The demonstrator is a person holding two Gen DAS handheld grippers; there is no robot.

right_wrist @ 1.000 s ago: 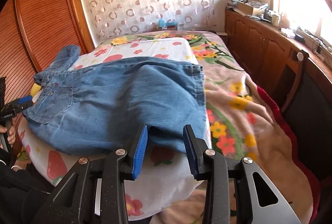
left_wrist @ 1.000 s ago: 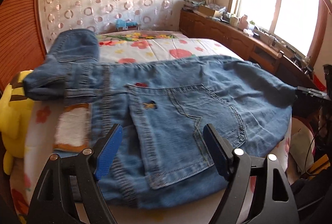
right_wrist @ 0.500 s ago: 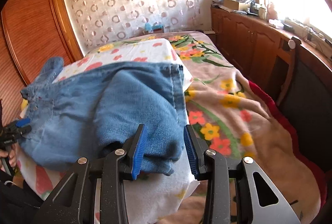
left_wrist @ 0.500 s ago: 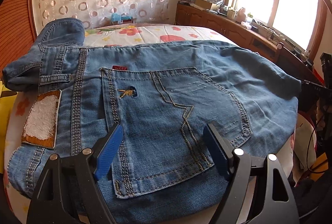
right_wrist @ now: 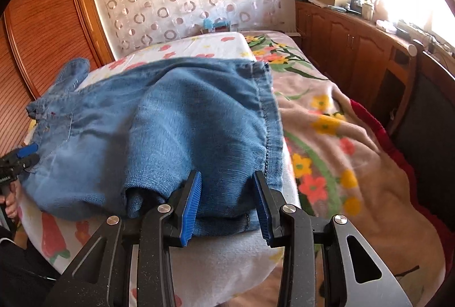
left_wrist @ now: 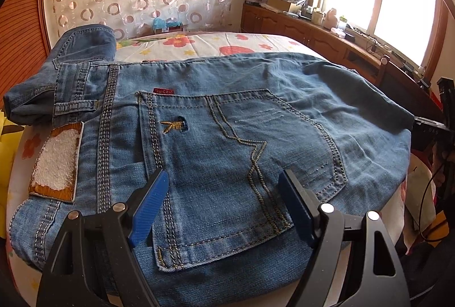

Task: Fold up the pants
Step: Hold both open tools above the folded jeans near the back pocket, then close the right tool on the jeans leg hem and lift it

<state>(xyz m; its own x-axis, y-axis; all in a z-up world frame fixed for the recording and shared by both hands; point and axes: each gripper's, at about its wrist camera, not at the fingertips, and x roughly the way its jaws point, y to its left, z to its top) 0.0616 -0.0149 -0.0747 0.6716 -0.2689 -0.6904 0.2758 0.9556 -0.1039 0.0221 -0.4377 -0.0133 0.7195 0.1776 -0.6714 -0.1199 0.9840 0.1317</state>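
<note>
The right claw [right_wrist: 226, 203] stands with its 2 blue pads partly apart, straddling the near folded edge of the jeans [right_wrist: 170, 130]; denim sits in the gap, but the pads do not visibly press on it, so nothing looks clamped. From this claw the jeans lie directly ahead and run away to the left, their long axis crossing the bed [right_wrist: 327, 142] from the hem end at the right claw to the waist end, where the left claw [right_wrist: 24, 154] shows at the far left edge of the right wrist view. In the left wrist view the left claw [left_wrist: 224, 203] is spread wide and empty, its pads poised just above the back pocket [left_wrist: 241, 164], with the waistband and its leather patch [left_wrist: 55, 162] off to the left. So the right hand is nearer the leg end and the left hand nearer the waist, and a further fold would likely carry 1 end along that long axis toward the other. Against the frames 1 second earlier, both claws have come lower and closer to the denim: the pocket now fills the left view, and the folded edge that lay beyond the right pads now sits between them, while neither opening has changed.
</note>
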